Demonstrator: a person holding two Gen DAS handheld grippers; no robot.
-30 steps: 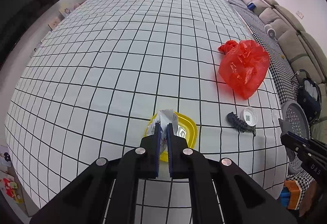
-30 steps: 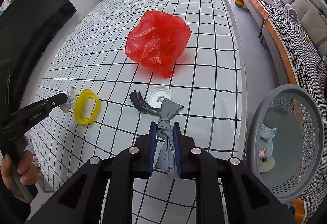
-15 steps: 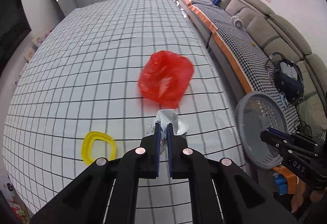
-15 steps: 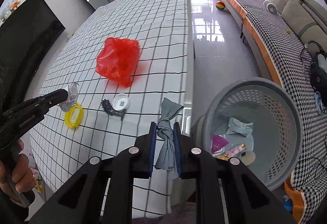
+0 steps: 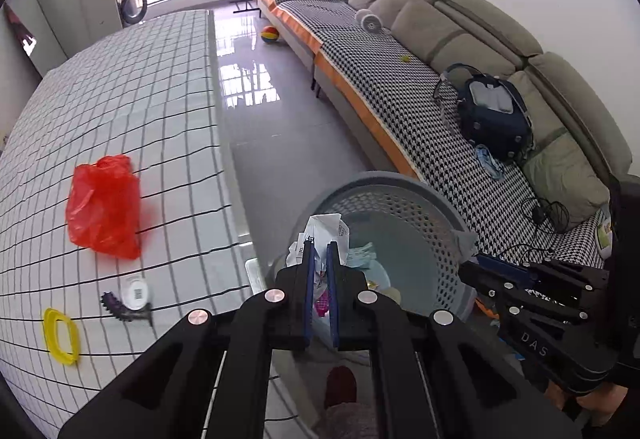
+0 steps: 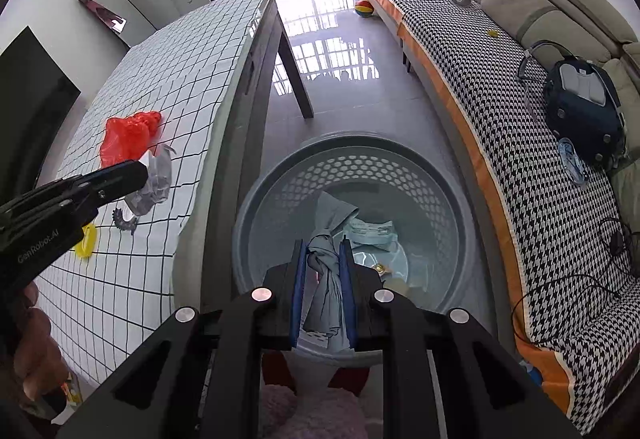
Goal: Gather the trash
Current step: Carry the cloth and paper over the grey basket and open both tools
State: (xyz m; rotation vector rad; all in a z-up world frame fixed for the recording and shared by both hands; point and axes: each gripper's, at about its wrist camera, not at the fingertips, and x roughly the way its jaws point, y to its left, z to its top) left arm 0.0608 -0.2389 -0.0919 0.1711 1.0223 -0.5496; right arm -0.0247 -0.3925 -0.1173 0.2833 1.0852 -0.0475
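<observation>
My left gripper (image 5: 320, 251) is shut on a crumpled white wrapper (image 5: 326, 229) and holds it over the near rim of the grey perforated basket (image 5: 436, 199). My right gripper (image 6: 323, 251) is shut on a knotted grey cloth (image 6: 330, 267) above the same basket (image 6: 352, 163), which holds several bits of trash. On the grid-cloth table (image 5: 120, 111) lie a red plastic bag (image 5: 104, 207), a white round lid (image 5: 136, 293), a dark spiky piece (image 5: 120, 311) and a yellow ring (image 5: 60, 335).
The basket stands on the grey floor (image 5: 272, 127) between the table edge and a long houndstooth sofa (image 5: 400, 79). A dark backpack (image 5: 492, 115) and cables lie on the sofa. A table leg (image 6: 294, 79) stands beyond the basket. A ball (image 5: 270, 35) lies far off.
Both grippers have swung right from the table to above the basket, each still holding its item. The yellow ring stays on the table.
</observation>
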